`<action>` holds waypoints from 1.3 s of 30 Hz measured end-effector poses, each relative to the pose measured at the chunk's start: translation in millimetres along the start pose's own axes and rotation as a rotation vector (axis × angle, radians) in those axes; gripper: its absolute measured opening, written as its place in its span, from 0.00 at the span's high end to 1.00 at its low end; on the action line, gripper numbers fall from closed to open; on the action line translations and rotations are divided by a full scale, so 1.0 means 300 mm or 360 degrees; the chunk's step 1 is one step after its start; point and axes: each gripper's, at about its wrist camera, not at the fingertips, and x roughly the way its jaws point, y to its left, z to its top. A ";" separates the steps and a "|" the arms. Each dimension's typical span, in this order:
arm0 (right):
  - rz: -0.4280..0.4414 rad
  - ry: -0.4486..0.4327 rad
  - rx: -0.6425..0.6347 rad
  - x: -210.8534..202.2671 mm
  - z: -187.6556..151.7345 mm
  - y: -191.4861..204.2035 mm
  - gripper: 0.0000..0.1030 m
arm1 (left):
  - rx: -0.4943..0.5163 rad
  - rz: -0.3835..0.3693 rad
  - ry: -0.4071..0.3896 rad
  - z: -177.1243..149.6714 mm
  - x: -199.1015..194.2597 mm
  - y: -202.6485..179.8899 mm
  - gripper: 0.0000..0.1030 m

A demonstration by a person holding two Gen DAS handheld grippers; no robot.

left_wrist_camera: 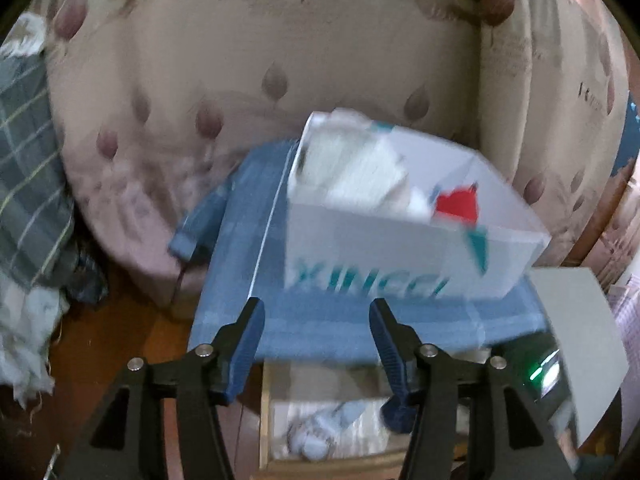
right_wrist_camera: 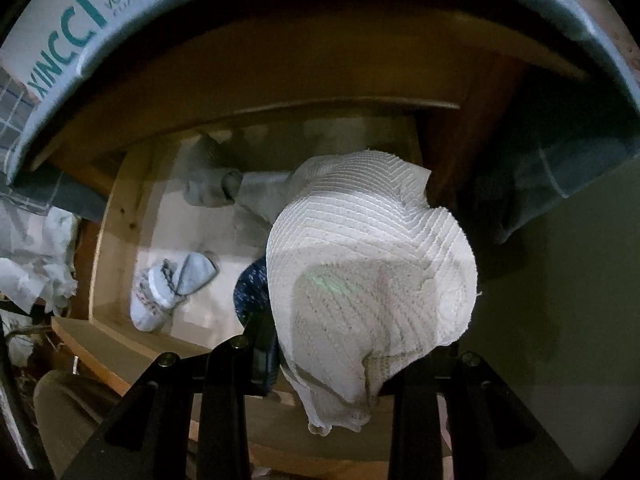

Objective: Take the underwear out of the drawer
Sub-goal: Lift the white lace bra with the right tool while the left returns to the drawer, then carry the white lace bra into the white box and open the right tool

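Note:
My right gripper (right_wrist_camera: 332, 364) is shut on a white ribbed knit piece of underwear (right_wrist_camera: 372, 264), which hangs over the open light-wood drawer (right_wrist_camera: 116, 224) and hides the fingertips. Inside the drawer lie a grey garment (right_wrist_camera: 212, 188), a pale blue rolled piece (right_wrist_camera: 172, 288) and a dark blue dotted piece (right_wrist_camera: 252, 288). My left gripper (left_wrist_camera: 318, 320) is open with nothing between its blue fingers. It points at a white box (left_wrist_camera: 400, 256) with teal lettering that holds folded white garments and something red. The drawer (left_wrist_camera: 265, 420) shows below it.
The box sits on a blue checked cloth (left_wrist_camera: 320, 328) above the drawer. Behind it rises a floral padded surface (left_wrist_camera: 200, 80). A grey plaid cloth (left_wrist_camera: 28, 152) is heaped at the left, over brown wooden floor (left_wrist_camera: 120, 332). A pale grey panel (left_wrist_camera: 576, 340) stands at the right.

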 end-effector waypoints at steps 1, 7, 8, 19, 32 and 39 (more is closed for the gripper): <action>0.0022 -0.0015 0.0012 -0.008 0.001 -0.004 0.73 | -0.0020 0.0019 0.0003 -0.039 0.007 0.014 0.46; 0.0046 -0.0008 0.0040 -0.034 0.008 -0.002 0.73 | -0.0132 0.0123 0.0100 -0.263 0.094 0.079 0.46; 0.0034 -0.0005 0.0029 -0.040 0.008 0.005 0.73 | -0.0140 0.0127 0.0131 -0.291 0.113 0.084 0.46; 0.0065 0.0029 -0.0043 -0.162 0.011 0.064 0.73 | -0.0260 0.0076 0.0267 -0.443 0.207 0.080 0.46; 0.0083 -0.0060 -0.0139 -0.395 -0.038 0.104 0.73 | -0.0434 0.0075 0.0362 -0.462 0.262 0.147 0.46; 0.0089 -0.0204 -0.0172 -0.572 -0.023 0.127 0.73 | -0.0384 0.0126 0.0330 -0.464 0.256 0.128 0.46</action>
